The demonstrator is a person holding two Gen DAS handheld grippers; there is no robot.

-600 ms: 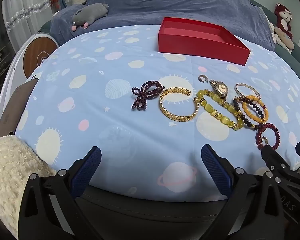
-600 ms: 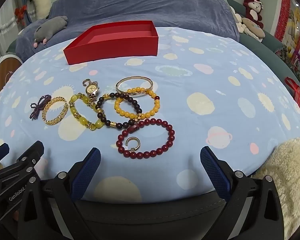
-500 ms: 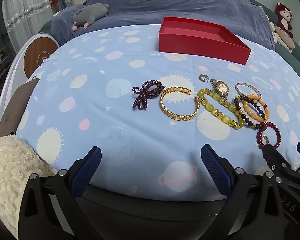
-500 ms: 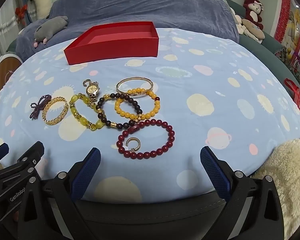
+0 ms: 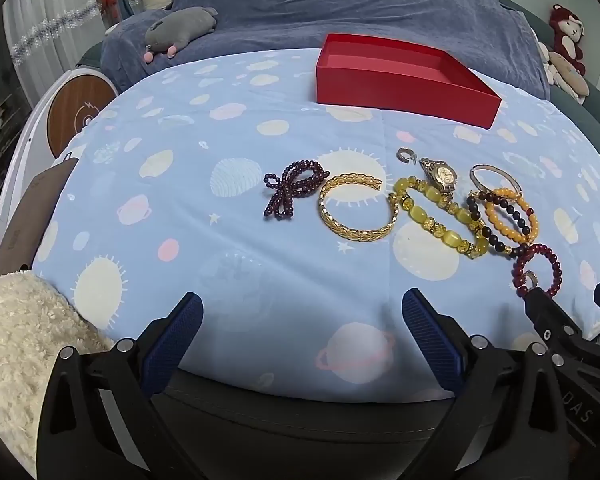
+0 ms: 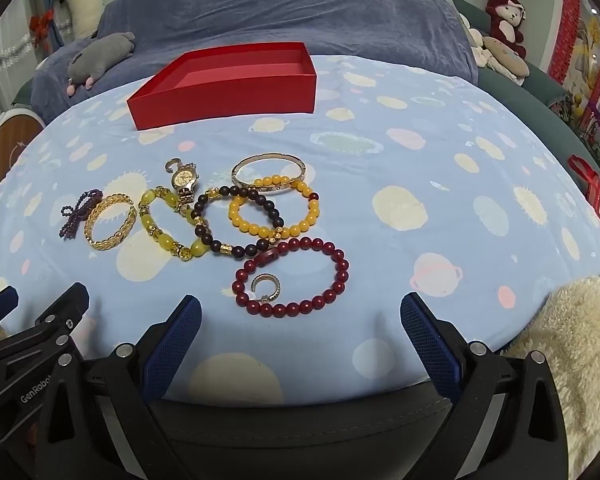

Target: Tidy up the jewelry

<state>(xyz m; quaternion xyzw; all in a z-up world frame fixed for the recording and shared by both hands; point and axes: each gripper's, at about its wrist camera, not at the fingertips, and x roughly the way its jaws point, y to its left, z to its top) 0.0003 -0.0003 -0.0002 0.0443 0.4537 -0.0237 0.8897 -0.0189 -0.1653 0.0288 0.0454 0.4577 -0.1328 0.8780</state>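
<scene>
Jewelry lies in a loose row on the blue planet-print cloth [image 5: 180, 208]: a purple bead bow [image 5: 292, 192], a gold cuff [image 5: 356, 212], a yellow stone bracelet [image 5: 436, 220], a watch [image 5: 440, 174], a dark bead bracelet [image 6: 236, 224], an orange bead bracelet [image 6: 274, 210], a thin bangle [image 6: 268, 168] and a red bead bracelet [image 6: 292, 276] with a small hoop earring [image 6: 265, 286] inside it. An empty red box [image 5: 400, 76] stands behind them. My left gripper [image 5: 300, 340] and right gripper [image 6: 300, 336] are both open and empty, near the front edge.
A second small hoop earring [image 5: 405, 156] lies by the watch. Fluffy cream fabric [image 5: 16, 344] lies at the near left and also shows in the right wrist view [image 6: 572, 344]. A grey plush toy [image 5: 180, 26] lies on the blue blanket behind the table.
Both views have shifted very slightly; the jewelry sits marginally lower in frame. Nothing was taken hold of or moved.
</scene>
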